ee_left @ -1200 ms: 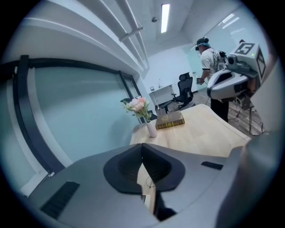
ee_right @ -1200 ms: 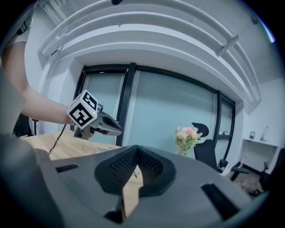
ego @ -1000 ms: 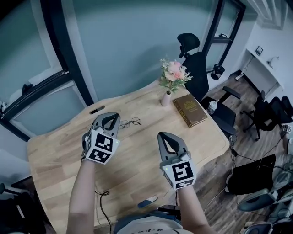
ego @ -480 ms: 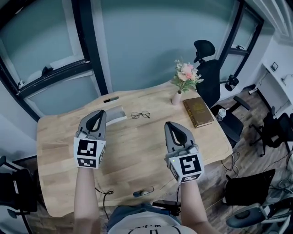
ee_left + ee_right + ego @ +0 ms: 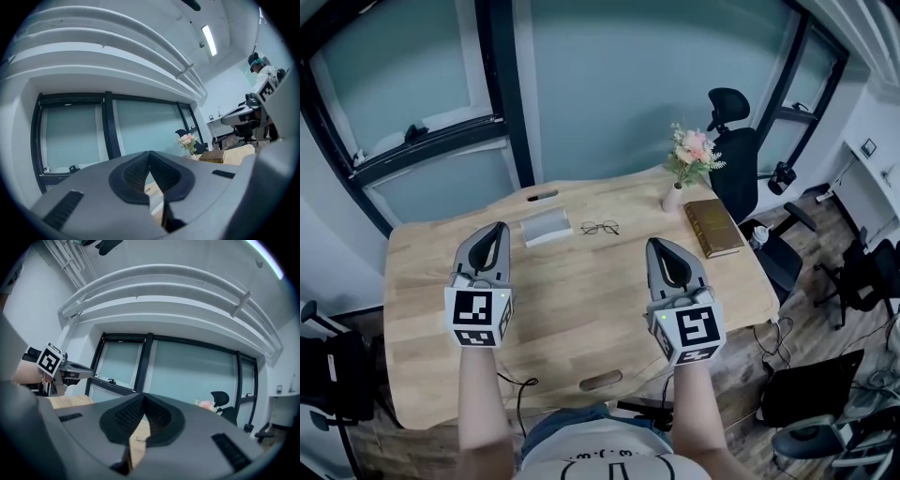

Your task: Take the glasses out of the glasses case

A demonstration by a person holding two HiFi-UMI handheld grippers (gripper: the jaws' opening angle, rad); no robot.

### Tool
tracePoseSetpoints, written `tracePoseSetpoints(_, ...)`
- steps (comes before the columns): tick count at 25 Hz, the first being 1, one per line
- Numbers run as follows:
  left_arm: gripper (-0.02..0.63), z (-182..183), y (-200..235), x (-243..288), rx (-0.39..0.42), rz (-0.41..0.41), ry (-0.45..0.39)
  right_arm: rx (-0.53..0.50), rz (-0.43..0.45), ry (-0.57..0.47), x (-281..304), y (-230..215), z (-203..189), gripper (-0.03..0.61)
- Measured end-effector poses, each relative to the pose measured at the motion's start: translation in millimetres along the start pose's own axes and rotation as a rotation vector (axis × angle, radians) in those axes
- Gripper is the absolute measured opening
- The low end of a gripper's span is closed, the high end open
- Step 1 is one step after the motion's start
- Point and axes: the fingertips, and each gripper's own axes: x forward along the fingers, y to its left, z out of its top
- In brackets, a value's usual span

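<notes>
Two grey grippers are held level above a pale wooden counter [image 5: 422, 309], one in each of a person's hands, each carrying a cube of square black-and-white markers at its rear. The left gripper [image 5: 498, 228] is clenched, its ribbed black pads meeting at the tips with nothing between them. The right gripper [image 5: 657, 243] is likewise clenched and empty, and the two are held side by side, well apart, over the counter's near half. The glasses [image 5: 600, 228], thin dark wire frames, lie on the bare wood at the far side of the counter. They are just to the right of the pale grey glasses case [image 5: 546, 226], with a narrow gap between them; whether the case is open or closed cannot be told. Both lie beyond the gripper tips, touched by neither. In the right gripper view the glasses show small and distant through the slit below the meeting pads. A small dark object [image 5: 542, 196] sits near the far edge behind the case. Toward the counter's right end stand a slim vase [image 5: 672, 198] of pink and white flowers [image 5: 694, 150] and, just beside it, a brown hardcover book [image 5: 713, 228]. A black office chair [image 5: 736, 141] stands beyond that corner, against a wall of dark-framed glass panels [image 5: 619, 84].
</notes>
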Motion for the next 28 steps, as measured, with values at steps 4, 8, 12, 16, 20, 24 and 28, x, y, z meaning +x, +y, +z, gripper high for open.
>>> tracePoseSetpoints(4,0.015,2,9,-14,-0.02,0.014,-0.018,-0.016,-0.001,-0.009,-2,10,12,0.009)
tracePoseSetpoints(8,0.015,4,15,-27,-0.045,0.024,-0.038,-0.019,-0.011,-0.02,-6,17,21,0.009)
tracePoseSetpoints(12,0.015,8,18,-37,-0.053,0.023,-0.067,-0.028,-0.03,-0.016,-8,21,23,0.009)
tracePoseSetpoints(16,0.015,14,21,-45,-0.057,0.026,-0.1,-0.036,-0.041,-0.023,-12,26,26,0.009)
tracePoseSetpoints(20,0.015,18,21,-51,-0.059,0.023,-0.12,-0.044,-0.051,-0.025,-17,31,28,0.009)
tracePoseSetpoints(24,0.015,22,22,-57,-0.051,0.023,-0.128,-0.051,-0.067,-0.028,-23,34,30,0.009)
tracePoseSetpoints(28,0.015,23,23,-62,-0.051,0.024,-0.132,-0.047,-0.074,-0.035,-26,37,32,0.009)
